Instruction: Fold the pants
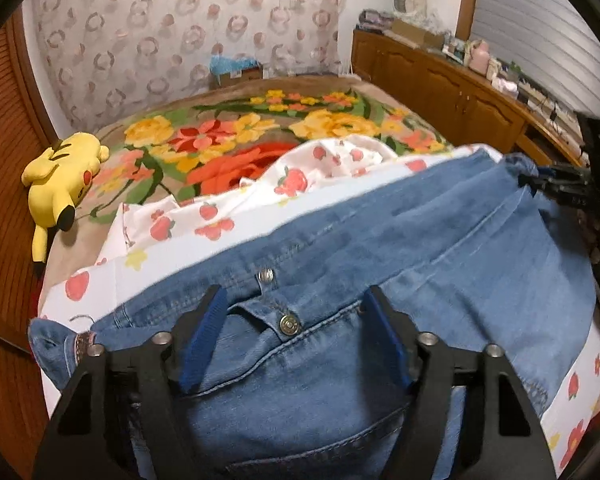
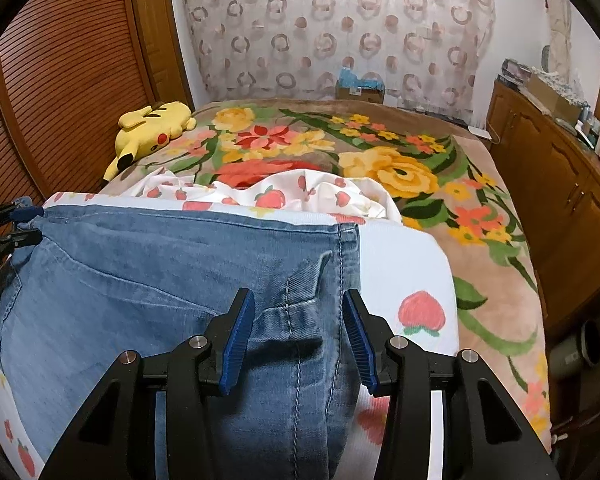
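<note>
Denim fills the foreground: the jeans [image 1: 340,264] lie flat on a strawberry-print sheet [image 1: 204,216] spread over the floral blanket [image 2: 400,168]. Both the left gripper [image 1: 294,336] and the right gripper [image 2: 298,336] hover over them with jaws apart, holding nothing. Heavy, limp cloth like this looks best pinched at the thick waistband or hems, where seams resist slipping.

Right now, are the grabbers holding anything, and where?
Nothing looks clamped. The left gripper and right gripper are both open, fingers straddling the jeans at opposite ends.
</note>
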A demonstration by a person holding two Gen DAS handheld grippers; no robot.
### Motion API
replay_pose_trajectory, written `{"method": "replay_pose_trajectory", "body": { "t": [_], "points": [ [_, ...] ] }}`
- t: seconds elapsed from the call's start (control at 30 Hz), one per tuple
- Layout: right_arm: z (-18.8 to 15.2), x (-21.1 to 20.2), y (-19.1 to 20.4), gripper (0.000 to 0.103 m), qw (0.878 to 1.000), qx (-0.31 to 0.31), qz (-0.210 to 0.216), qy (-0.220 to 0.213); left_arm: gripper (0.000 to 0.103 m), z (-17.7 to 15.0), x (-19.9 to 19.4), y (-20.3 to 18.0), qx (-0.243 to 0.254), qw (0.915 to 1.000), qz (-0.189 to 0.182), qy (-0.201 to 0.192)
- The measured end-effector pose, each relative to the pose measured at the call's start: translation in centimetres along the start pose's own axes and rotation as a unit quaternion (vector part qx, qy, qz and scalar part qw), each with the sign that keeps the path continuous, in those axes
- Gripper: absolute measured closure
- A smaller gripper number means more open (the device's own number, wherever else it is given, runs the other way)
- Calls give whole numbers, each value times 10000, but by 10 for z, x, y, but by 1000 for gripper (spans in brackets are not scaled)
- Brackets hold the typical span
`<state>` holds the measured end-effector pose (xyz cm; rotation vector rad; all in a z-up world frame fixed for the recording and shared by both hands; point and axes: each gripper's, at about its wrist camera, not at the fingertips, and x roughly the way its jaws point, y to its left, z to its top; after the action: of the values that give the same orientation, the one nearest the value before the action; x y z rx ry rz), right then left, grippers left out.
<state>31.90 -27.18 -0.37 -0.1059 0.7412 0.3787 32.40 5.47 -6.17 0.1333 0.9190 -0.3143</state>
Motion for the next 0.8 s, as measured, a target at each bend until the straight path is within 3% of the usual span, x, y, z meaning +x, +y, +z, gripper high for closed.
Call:
{"method": "replay_pose_trajectory", "body": {
  "t": [0.07, 0.1, 0.23, 0.33, 0.5, 0.67, 0.8],
  "points": [
    [-1, 1, 0, 57, 10000, 14, 23, 11, 48, -3, 5, -1, 31, 9999, 16, 134],
    [-1, 1, 0, 59, 10000, 23, 46, 18, 58, -6, 6, -2, 72, 9998, 43, 171],
    [-1, 0, 5, 79, 9998, -60, 173, 31, 79, -13, 5, -9, 241, 9995, 83, 176],
    [1, -9, 10, 84, 9996, -215, 195, -66, 86, -13, -2, -16, 447, 9987, 182, 133],
    [7, -34, 13, 86, 9984, -380, 180, -381, 88, 1, -35, -11, 347, 9987, 193, -313],
    [17, -61, 12, 87, 9955, -381, 193, -842, 89, 23, -70, -1, 97, 9942, 463, -964],
    [21, -58, 15, 87, 9945, -348, 65, -987, 89, 37, -61, 9, -12, 9933, 606, -981]
  ]
}}
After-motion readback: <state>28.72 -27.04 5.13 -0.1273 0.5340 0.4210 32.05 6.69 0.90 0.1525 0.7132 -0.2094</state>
